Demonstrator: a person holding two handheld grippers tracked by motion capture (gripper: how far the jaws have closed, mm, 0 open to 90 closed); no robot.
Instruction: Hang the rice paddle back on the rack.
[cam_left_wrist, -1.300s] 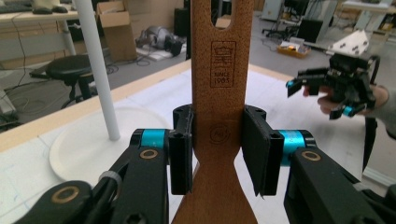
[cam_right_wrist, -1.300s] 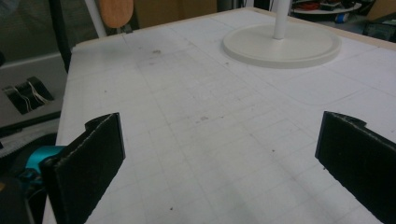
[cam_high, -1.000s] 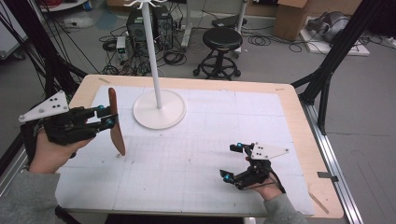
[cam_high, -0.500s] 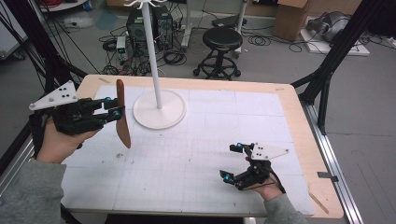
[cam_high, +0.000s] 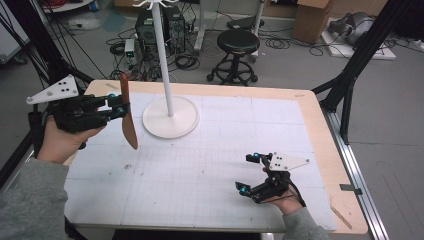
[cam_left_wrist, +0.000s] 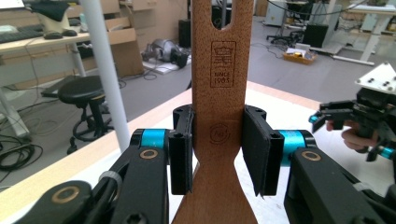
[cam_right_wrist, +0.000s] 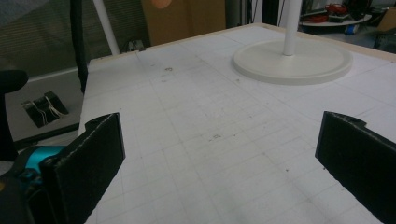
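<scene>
A brown wooden spatula (cam_high: 128, 120) with a slot in its handle hangs upright above the table's left side. My left gripper (cam_high: 122, 106) is shut on its neck, and in the left gripper view both pads (cam_left_wrist: 181, 149) press the wood (cam_left_wrist: 219, 70) from either side. A white stand has its round base (cam_high: 170, 120) and thin pole (cam_high: 162, 55) just right of the spatula; the pole (cam_left_wrist: 107, 70) rises at the left in the left gripper view. My right gripper (cam_high: 247, 173) rests low at the table's front right, open, with nothing between its jaws (cam_right_wrist: 224, 154).
A white gridded mat (cam_high: 225, 135) covers the wooden table (cam_high: 310, 115). The stand's base (cam_right_wrist: 292, 60) lies ahead of the right gripper. Beyond the far edge are a black stool (cam_high: 239, 42), floor cables and cardboard boxes. Black frame struts (cam_high: 350, 75) flank the table.
My left gripper has carried the spatula up and to the right, closer to the white stand. The right gripper has stayed where it was.
</scene>
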